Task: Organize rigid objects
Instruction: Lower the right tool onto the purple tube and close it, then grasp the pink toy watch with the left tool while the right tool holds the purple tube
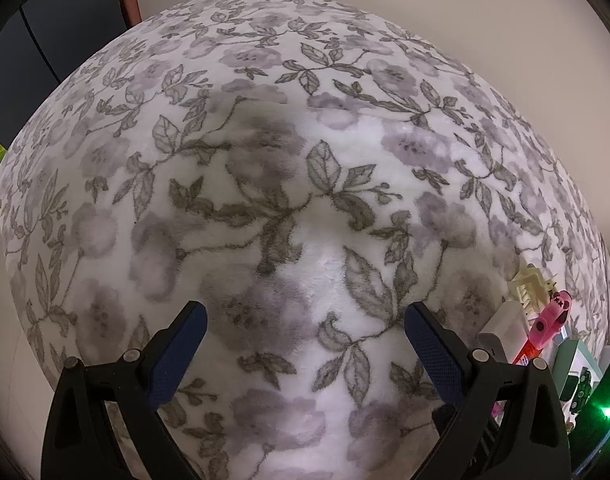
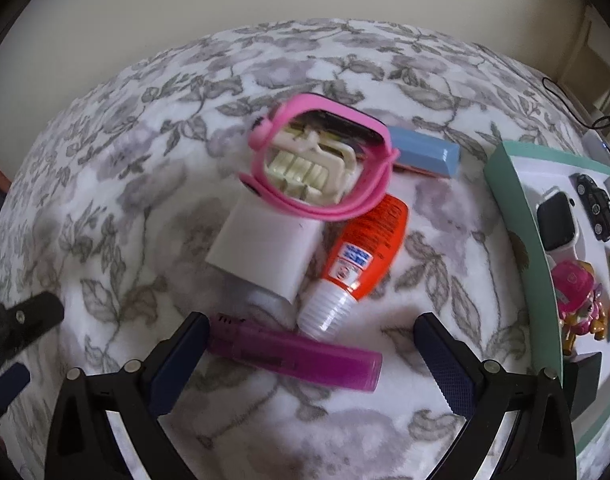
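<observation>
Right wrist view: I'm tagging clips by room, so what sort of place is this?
Probably a home bedroom or living room. A plush floral blanket covers the work surface, household odds and ends lie on it, such as a pink watch and purple lighter, and a box holds toys.

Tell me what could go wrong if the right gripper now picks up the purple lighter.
The purple lighter lies crosswise between the open right gripper fingers and touches the orange tube, so closing may knock the tube's white cap. The floral blanket looks soft; pressing down could sink the lighter and tilt the piled white charger.
</observation>
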The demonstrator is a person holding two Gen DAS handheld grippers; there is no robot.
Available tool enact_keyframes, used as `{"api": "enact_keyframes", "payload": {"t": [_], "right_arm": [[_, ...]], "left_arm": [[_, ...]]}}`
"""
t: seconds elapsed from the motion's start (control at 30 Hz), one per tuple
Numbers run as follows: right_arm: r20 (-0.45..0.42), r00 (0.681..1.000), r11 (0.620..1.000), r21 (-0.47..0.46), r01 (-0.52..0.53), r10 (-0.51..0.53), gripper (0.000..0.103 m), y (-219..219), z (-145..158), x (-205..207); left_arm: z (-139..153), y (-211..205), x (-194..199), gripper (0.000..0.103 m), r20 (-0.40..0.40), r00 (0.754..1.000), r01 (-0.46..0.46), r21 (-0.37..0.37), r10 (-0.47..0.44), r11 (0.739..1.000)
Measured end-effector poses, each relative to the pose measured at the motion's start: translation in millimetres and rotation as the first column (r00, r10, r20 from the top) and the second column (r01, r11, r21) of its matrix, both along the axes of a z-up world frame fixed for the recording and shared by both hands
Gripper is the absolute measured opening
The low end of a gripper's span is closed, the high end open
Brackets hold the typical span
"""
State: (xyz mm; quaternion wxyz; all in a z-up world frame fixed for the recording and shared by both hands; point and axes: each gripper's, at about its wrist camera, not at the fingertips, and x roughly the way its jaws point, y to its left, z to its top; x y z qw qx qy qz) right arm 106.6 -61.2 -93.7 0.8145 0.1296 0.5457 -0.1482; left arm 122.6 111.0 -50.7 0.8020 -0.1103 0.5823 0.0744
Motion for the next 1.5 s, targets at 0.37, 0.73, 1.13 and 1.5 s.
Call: {"api": "enact_keyframes", "payload": {"t": [0.37,0.73,1.13,1.5], "right_arm": [[-0.043,0.998,0.999,0.014,-0.037,0.038,0.085,-13,4,-25],[-0.057,0.997,0.999,0.001,-0.048,0.048,0.083,-42,12,-56],[-0.042,0.998,0.998,0.052,-0.044,0.046,0.083,-76,17,-57],[-0.028,0.997,0.995,0.073,-0.067,0.069,0.083,-90,20,-52]], "left_arm": [[4,-17,-3,0.099,0.007,0.999,0.051,-0.013,-0.051,0.999],[-4,-57,7,0.099,0.008,0.978,0.209,-0.12,-0.21,0.97],[8,-87,19,0.099,0.103,0.956,0.291,-0.25,-0.273,0.924],[0,-116,32,0.076,0.145,0.939,0.338,-0.244,-0.31,0.909]]}}
